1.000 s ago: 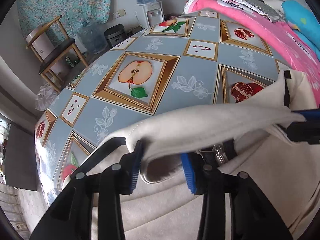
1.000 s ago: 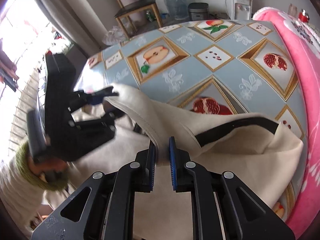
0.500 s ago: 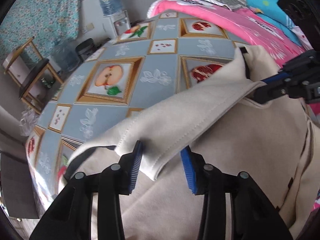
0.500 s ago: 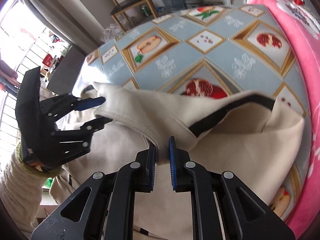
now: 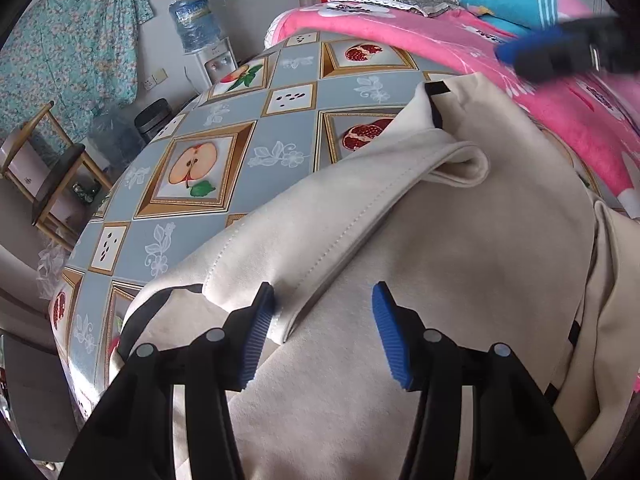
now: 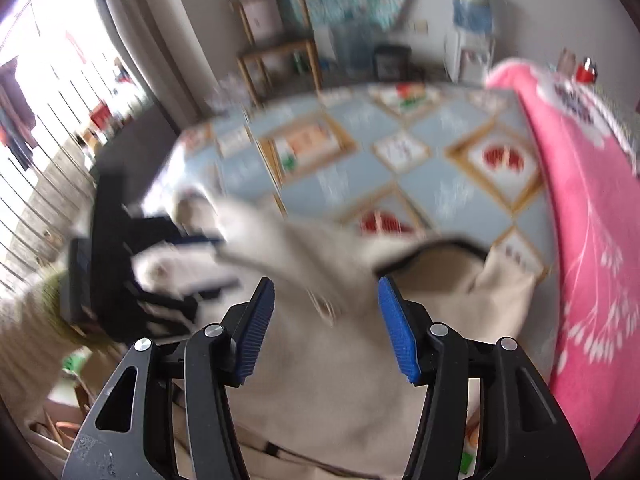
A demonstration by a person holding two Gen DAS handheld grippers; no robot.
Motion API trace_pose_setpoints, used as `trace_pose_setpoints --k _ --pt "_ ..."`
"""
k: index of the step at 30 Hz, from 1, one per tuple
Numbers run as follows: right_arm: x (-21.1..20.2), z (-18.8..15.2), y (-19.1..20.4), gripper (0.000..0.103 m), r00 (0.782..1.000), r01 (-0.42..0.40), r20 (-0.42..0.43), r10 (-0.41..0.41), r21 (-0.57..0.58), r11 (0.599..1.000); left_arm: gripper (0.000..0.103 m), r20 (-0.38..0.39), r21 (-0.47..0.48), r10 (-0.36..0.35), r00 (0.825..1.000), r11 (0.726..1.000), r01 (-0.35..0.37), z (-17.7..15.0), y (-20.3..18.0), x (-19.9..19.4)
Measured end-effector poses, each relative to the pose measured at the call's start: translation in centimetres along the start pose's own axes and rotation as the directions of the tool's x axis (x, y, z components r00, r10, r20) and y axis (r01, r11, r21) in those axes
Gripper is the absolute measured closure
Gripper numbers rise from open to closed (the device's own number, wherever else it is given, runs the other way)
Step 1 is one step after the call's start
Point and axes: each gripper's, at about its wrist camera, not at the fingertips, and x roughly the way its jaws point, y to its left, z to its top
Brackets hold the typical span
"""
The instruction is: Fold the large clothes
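Both tongs have let go of the coat [image 5: 420, 240]. Half a second ago the right tongs [image 6: 326, 320] were pinched on the folded flap's hem and the left tongs [image 5: 323, 330] straddled its near corner; now both stand wide with nothing between the pads. The flap [image 5: 320, 216] has dropped and lies flat across the coat's body, its stitched hem running from just ahead of the left tongs up to a small curled corner [image 5: 464, 164] near the black-trimmed edge [image 5: 436, 102].

The coat lies on the worktop [image 5: 224, 160], covering the near side and reaching to the pink blanket [image 5: 540, 92] beside it; the apple panel [image 5: 192, 168] beyond the flap is uncovered. The right wrist view is smeared with motion, and in the left view the right tongs [image 5: 560, 50] are a blur over the blanket, well apart from the flap.

My reading: this fold is laid and released. The curled corner probably wants flattening before the next fold, and a fresh grip on another edge comes next.
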Motion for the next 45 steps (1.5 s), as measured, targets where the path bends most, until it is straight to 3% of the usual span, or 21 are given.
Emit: trace_pose_setpoints --k 3,4,7,9,12,16,22,25,30,32,34,36,40,42,45 --pt "0.6 2.9 -0.3 0.053 0.996 -0.077 0.048 0.075 0.049 0.996 0.053 -0.001 -0.006 -0.01 1.0 1.0 0.01 -0.1 -0.1 -0.2" --pt "1.6 3.6 -0.2 0.063 0.994 -0.106 0.042 0.103 0.065 0.992 0.053 0.0 -0.01 -0.014 1.0 1.0 0.014 -0.1 -0.1 -0.3" --pt "7.2 5.5 -0.1 0.086 0.982 -0.174 -0.046 0.182 0.145 0.974 0.053 0.007 -0.028 -0.034 0.999 0.999 0.034 -0.4 0.1 -1.0" --pt "10.8 5.8 0.4 0.092 0.977 -0.167 -0.106 0.186 0.168 0.972 0.053 0.012 -0.046 -0.058 0.998 0.997 0.058 -0.9 0.3 -1.6" --pt "14.7 4.4 1.1 0.094 0.966 -0.152 -0.18 0.183 0.175 0.973 0.053 0.01 -0.068 -0.074 0.997 0.995 0.075 -1.7 1.0 -2.9" --pt "14.7 2.1 1.7 0.094 0.962 -0.191 -0.172 0.212 0.131 0.973 0.053 0.051 -0.166 -0.101 0.994 0.98 0.108 -2.7 3.1 -5.3" --pt "14.1 0.8 2.6 0.094 0.968 -0.171 -0.176 0.179 0.06 0.984 0.053 0.124 -0.42 -0.146 0.981 0.888 0.186 -2.0 7.4 -5.4" --pt "13.3 0.2 3.2 0.094 0.974 -0.14 -0.179 0.142 0.024 0.99 0.053 0.071 -0.502 -0.141 0.988 0.85 0.157 -1.4 8.0 -3.4" --pt "11.2 -0.3 2.2 0.09 0.981 -0.113 -0.157 0.117 0.035 0.993 0.053 0.015 -0.537 -0.14 0.99 0.834 0.126 -1.6 7.9 -0.8" --pt "9.6 -0.1 1.1 0.084 0.982 -0.126 -0.132 0.136 0.081 0.989 0.053 0.013 -0.539 -0.144 0.989 0.832 0.129 -1.9 7.9 -0.7" --pt "8.0 -0.1 -0.4 0.062 0.984 -0.135 -0.099 0.15 0.14 0.981 0.053 0.021 -0.546 -0.151 0.988 0.826 0.138 -2.5 8.1 -0.9" --pt "5.9 -0.4 -2.5 0.05 0.986 -0.146 -0.05 0.16 0.213 0.966 0.053 0.035 -0.562 -0.155 0.987 0.814 0.148 -2.8 8.6 -1.1" --pt "3.3 -1.8 -7.0 0.044 0.979 -0.183 -0.016 0.204 0.373 0.909 0.053 0.106 -0.629 -0.208 0.972 0.743 0.228 -3.3 10.3 -1.9" --pt "3.3 -2.4 -8.8 0.043 0.974 -0.192 -0.025 0.225 0.441 0.877 0.053 0.137 -0.673 -0.241 0.961 0.689 0.268 -3.3 11.3 -1.7" --pt "4.2 -3.6 -10.4 0.043 0.958 -0.201 -0.068 0.277 0.527 0.826 0.052 0.163 -0.746 -0.306 0.938 0.584 0.32 -3.2 12.4 -0.4"
